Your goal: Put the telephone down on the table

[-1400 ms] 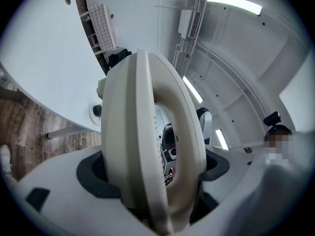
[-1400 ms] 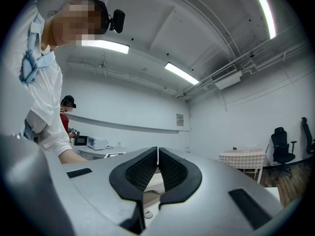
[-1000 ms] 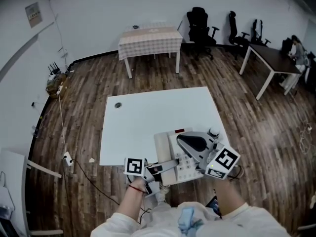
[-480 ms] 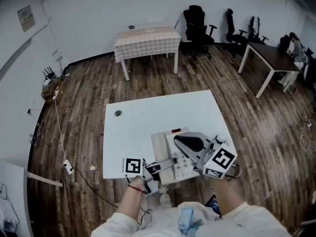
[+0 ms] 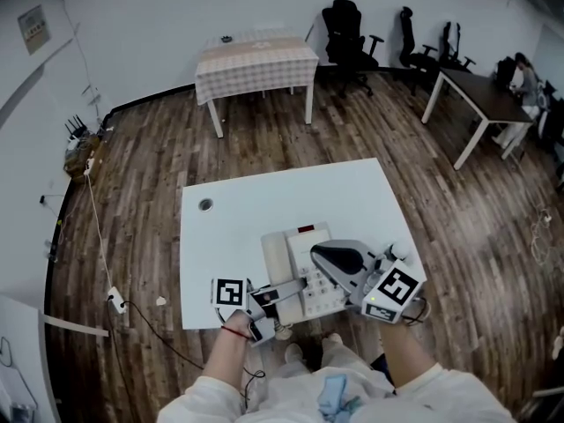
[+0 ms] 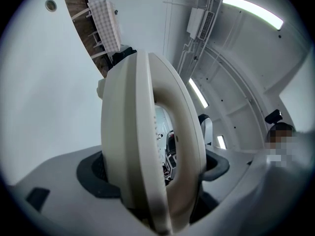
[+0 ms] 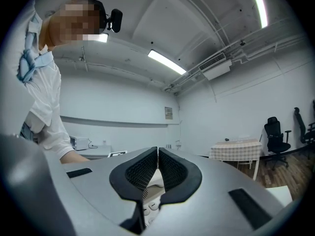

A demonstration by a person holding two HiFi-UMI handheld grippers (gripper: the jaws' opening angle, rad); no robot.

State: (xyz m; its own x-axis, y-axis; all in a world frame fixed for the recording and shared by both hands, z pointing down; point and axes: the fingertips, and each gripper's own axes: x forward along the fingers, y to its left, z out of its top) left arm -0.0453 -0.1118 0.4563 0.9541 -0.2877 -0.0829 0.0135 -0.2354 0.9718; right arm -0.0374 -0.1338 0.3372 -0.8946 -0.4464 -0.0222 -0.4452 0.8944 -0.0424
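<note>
A cream telephone handset (image 6: 147, 132) stands on edge between the jaws of my left gripper (image 6: 162, 176), which is shut on it. In the head view the left gripper (image 5: 280, 294) is at the near edge of the white table (image 5: 264, 201), reaching in to the telephone base (image 5: 308, 247) with its keypad. From above I cannot tell the handset apart from the base. My right gripper (image 5: 324, 254) hovers over the base's right side; its pads (image 7: 157, 171) are pressed together with nothing between them, and keypad buttons (image 7: 147, 208) show below.
The table has a round cable hole (image 5: 204, 204) at its far left. A small white round object (image 5: 395, 250) sits by the right gripper. Beyond stand a checkered table (image 5: 256, 60), office chairs (image 5: 348, 29) and a dark desk (image 5: 480, 100). A cable (image 5: 97, 227) runs along the floor at the left.
The head view has shifted, so the table and room slide slightly down and left. Both grippers and the telephone keep their places relative to each other.
</note>
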